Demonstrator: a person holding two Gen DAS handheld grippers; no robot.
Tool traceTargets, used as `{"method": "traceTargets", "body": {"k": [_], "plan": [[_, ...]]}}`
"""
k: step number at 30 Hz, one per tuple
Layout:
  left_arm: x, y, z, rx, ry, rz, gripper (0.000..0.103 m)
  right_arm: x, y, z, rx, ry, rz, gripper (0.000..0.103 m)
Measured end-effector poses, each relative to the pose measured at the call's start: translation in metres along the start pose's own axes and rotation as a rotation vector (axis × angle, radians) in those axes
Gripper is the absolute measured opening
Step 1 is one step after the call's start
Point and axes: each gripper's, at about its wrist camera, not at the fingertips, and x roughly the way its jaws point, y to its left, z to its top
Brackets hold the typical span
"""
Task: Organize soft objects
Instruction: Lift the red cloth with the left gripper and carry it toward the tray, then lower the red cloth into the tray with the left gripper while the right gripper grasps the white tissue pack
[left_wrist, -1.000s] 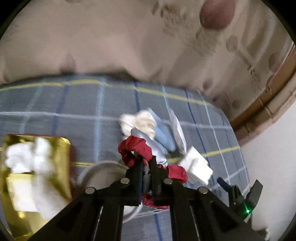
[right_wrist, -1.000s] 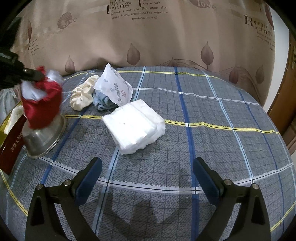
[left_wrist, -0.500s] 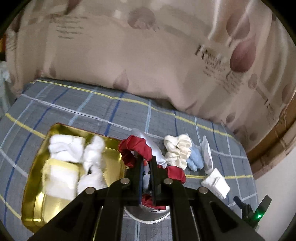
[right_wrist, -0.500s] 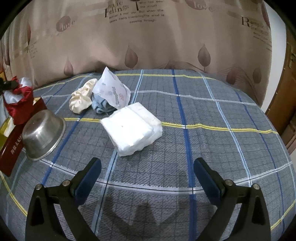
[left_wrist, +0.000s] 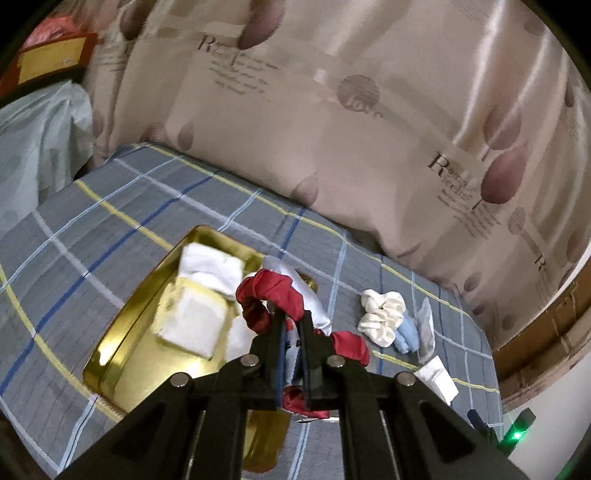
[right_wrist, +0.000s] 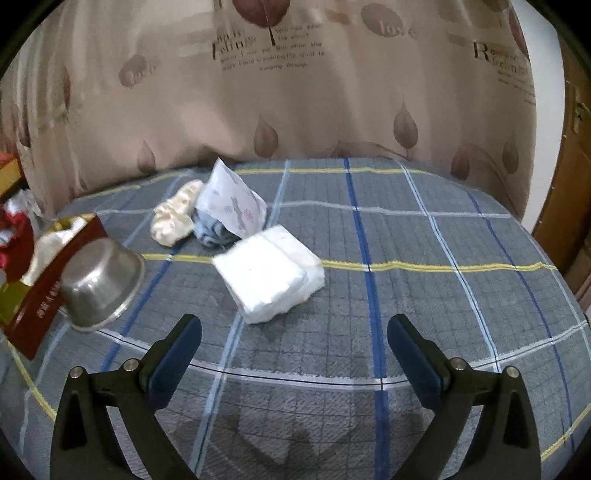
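My left gripper (left_wrist: 291, 325) is shut on a red scrunchie (left_wrist: 273, 295), with a white glossy wrapper (left_wrist: 310, 295) pinched along with it. It hangs over the right end of a gold tray (left_wrist: 122, 354) that holds folded white cloths (left_wrist: 192, 321). In the right wrist view the red scrunchie (right_wrist: 14, 236) shows at the far left edge. My right gripper (right_wrist: 291, 354) is open and empty above the plaid bedcover, just short of a stack of white pads (right_wrist: 269, 277). Beyond the stack lie a cream scrunchie (right_wrist: 173, 218), a blue scrunchie (right_wrist: 210, 230) and a printed packet (right_wrist: 232, 206).
A tipped steel bowl (right_wrist: 103, 280) leans against the red side of the tray box (right_wrist: 40, 314). A beige curtain (right_wrist: 295, 92) closes off the back of the bed. Wooden furniture (right_wrist: 576, 166) stands at the right. A pale plastic bag (left_wrist: 37, 147) lies left of the bed.
The left gripper carried the red scrunchie leftward, from above the steel bowl to above the gold tray, rolling as it went. The right gripper stayed open and nearly still.
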Motion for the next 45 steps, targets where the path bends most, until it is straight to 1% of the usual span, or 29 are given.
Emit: {"method": "traceTargets", "body": {"k": [2,3,5,8,9,11,13,15,17,18,19,23,25,27,28,30,33,36,42,45], "plan": [[0.001,0.006,-0.001,-0.011,0.010,-0.003,0.006,0.003,0.005,0.004,-0.051,0.012,0.010,0.099],[0.001,0.007,-0.001,-0.008,0.014,-0.002,0.006,0.005,0.008,0.006,-0.082,0.017,-0.001,0.094],[0.001,0.012,-0.001,-0.015,0.014,-0.002,0.006,0.008,0.011,0.014,-0.127,0.025,0.004,0.088],[0.002,0.018,0.000,-0.026,0.018,-0.008,0.006,0.014,0.015,0.029,-0.190,0.054,0.044,0.088],[0.002,0.019,0.000,-0.031,0.017,-0.008,0.006,0.019,0.018,0.033,-0.226,0.074,0.045,0.087],[0.002,0.022,0.001,-0.038,0.012,-0.010,0.006,0.023,0.023,0.040,-0.270,0.088,0.059,0.086],[0.001,0.024,0.002,-0.040,0.010,-0.008,0.006,0.025,0.025,0.044,-0.297,0.093,0.049,0.086],[0.002,0.025,0.002,-0.039,0.011,-0.006,0.006,0.031,0.026,0.048,-0.313,0.112,0.059,0.085],[0.002,0.026,0.001,-0.040,0.012,-0.006,0.006,0.037,0.024,0.049,-0.311,0.133,0.069,0.083],[0.002,0.026,0.001,-0.037,0.015,-0.007,0.006,0.040,0.023,0.049,-0.306,0.148,0.078,0.076],[0.002,0.026,0.001,-0.034,0.016,-0.006,0.006,0.043,0.023,0.049,-0.306,0.160,0.077,0.073],[0.003,0.029,0.000,-0.033,0.025,-0.005,0.006,0.054,0.023,0.046,-0.305,0.207,0.084,0.066],[0.002,0.031,0.000,-0.034,0.025,-0.001,0.006,0.057,0.024,0.044,-0.303,0.225,0.092,0.060],[0.002,0.033,0.000,-0.033,0.025,0.004,0.006,0.058,0.026,0.044,-0.308,0.233,0.089,0.042],[0.002,0.035,0.000,-0.032,0.026,0.009,0.006,0.057,0.026,0.045,-0.303,0.239,0.103,0.039],[0.001,0.039,0.000,-0.034,0.027,0.024,0.006,0.055,0.030,0.045,-0.313,0.237,0.104,0.031],[0.002,0.046,0.000,-0.039,0.036,0.040,0.007,0.050,0.033,0.046,-0.312,0.232,0.100,0.026],[0.001,0.051,-0.001,-0.028,0.035,0.067,0.007,0.042,0.031,0.050,-0.285,0.213,0.114,0.025],[0.008,0.060,-0.005,0.015,0.046,0.123,0.007,0.023,0.031,0.055,-0.251,0.182,0.133,0.024],[0.012,0.064,-0.007,0.038,0.044,0.153,0.011,0.015,0.031,0.058,-0.231,0.168,0.149,0.024]]}}
